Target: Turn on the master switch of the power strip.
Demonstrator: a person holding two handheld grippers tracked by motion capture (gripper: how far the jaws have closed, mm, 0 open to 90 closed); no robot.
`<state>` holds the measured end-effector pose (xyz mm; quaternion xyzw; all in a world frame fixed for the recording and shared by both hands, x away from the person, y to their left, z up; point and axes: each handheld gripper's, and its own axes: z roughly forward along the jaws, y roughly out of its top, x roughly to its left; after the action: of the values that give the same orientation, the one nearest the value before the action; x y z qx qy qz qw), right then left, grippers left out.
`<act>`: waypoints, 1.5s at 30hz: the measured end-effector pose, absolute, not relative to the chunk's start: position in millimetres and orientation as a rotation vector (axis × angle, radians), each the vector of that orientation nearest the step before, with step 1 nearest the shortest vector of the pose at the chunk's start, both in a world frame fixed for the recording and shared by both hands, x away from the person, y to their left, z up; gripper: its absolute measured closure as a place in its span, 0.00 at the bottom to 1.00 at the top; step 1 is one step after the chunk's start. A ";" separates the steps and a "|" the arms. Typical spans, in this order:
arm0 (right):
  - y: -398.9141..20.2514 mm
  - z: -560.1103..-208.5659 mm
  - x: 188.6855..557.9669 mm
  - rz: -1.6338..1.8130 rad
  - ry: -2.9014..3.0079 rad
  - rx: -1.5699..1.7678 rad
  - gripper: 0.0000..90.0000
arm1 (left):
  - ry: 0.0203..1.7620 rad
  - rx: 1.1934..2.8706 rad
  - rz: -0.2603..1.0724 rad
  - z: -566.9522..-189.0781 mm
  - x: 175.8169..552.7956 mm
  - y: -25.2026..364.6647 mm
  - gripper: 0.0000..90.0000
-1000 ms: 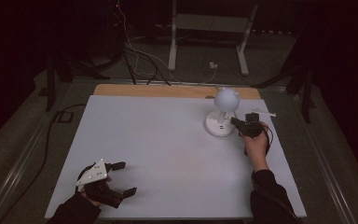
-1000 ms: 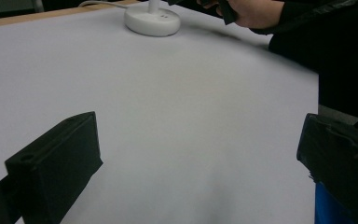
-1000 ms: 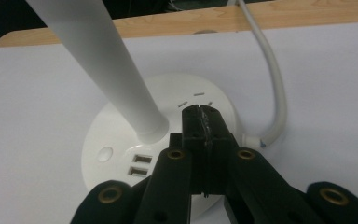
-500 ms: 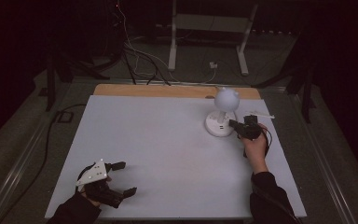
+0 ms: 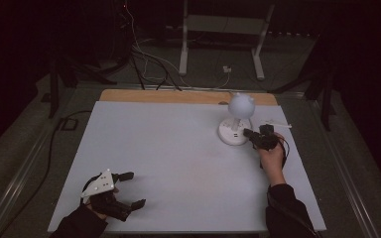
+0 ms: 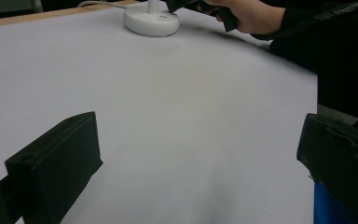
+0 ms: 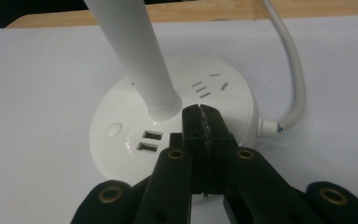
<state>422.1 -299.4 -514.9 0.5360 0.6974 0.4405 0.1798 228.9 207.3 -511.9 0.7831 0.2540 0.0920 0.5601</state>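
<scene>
Lamp point(image 5: 237, 121) seen upper right of frame on worktop point(image 5: 168, 163). Right tongs point(image 7: 200, 112) clenched empty over lamp base; left tongs point(image 5: 129, 189) released, lower left. Risk judged: button missed, base shoved.

Black two-jaw grippers, dark sleeves.
Left gripper point(image 5: 129, 190): black, blocky jaws, grey three-cornered plate with small white dots on top. Right gripper point(image 7: 201, 113): black linkage arms with brass-coloured rivets, thin black cable trailing behind. Sleeves point(image 5: 287, 213) black, reaching to the wrists.

White lamp point(image 5: 236, 120), white cable point(image 7: 294, 70), pale grey table point(image 5: 168, 148), black fingers point(image 6: 56, 163).
</scene>
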 end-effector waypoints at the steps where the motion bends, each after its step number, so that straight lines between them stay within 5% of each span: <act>1: -300.1 -515.6 422.6 1.256 1.990 1.490 1.00 | 0.598 1.845 0.217 -511.9 228.9 207.3 0.00; 25: -305.0 -508.3 428.0 1.127 2.206 0.874 1.00 | 0.602 1.851 0.219 -512.9 229.6 207.3 0.00; 45: -303.8 -508.8 431.6 1.025 2.246 0.932 1.00 | 0.599 1.856 0.221 -513.2 229.7 206.7 0.00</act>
<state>431.6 -303.8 -508.8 0.3421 0.8244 0.3762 0.2488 229.7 206.7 -513.2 0.7861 0.2539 0.0936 0.5557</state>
